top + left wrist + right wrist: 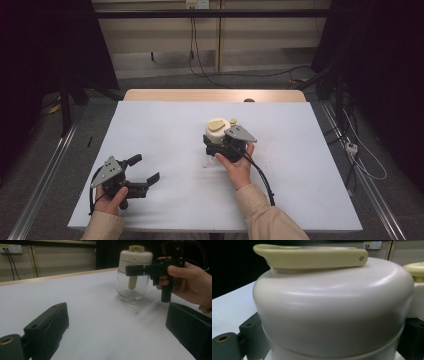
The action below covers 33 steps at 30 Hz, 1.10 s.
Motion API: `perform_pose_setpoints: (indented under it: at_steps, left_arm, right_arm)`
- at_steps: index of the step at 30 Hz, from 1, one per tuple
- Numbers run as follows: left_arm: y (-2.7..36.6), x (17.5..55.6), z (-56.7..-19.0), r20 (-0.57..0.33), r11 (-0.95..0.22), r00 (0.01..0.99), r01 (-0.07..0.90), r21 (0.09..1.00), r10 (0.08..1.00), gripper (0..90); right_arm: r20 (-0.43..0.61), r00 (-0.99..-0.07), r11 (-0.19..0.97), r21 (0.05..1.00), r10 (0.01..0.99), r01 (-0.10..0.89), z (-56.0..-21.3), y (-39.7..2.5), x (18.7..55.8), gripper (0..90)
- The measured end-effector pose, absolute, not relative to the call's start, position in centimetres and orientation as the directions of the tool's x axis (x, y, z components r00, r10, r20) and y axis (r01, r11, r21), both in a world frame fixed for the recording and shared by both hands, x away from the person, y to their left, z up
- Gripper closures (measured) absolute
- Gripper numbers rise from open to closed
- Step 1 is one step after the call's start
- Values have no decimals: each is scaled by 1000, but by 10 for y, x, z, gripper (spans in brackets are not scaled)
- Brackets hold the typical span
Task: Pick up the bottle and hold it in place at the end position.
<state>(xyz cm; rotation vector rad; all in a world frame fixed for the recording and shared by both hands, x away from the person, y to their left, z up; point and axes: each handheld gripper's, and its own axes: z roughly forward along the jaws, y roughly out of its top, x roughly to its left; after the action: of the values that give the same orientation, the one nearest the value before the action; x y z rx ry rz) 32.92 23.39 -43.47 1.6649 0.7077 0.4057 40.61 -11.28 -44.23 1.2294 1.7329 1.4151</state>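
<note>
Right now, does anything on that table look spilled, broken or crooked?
Nothing spilled or broken. The glass jar stands upright, its cream lid on, with the right hand-held gripper around it. A few dark specks lie on the white table beside it.

White table w/ glass jar standing on it.

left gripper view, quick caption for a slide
Right gripper with its jaws around a lidded glass jar on the white table, seen between the open left jaws.
</note>
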Motion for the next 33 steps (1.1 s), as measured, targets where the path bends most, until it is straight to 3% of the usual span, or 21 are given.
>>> perform_pose_setpoints:
  at_steps: [33]
  left_arm:
    - [234,329,-435,-117,-94,750,233,968,651,43]
  right_arm:
    - [134,-374,-10,949,918,316,-454,-108,424,67]
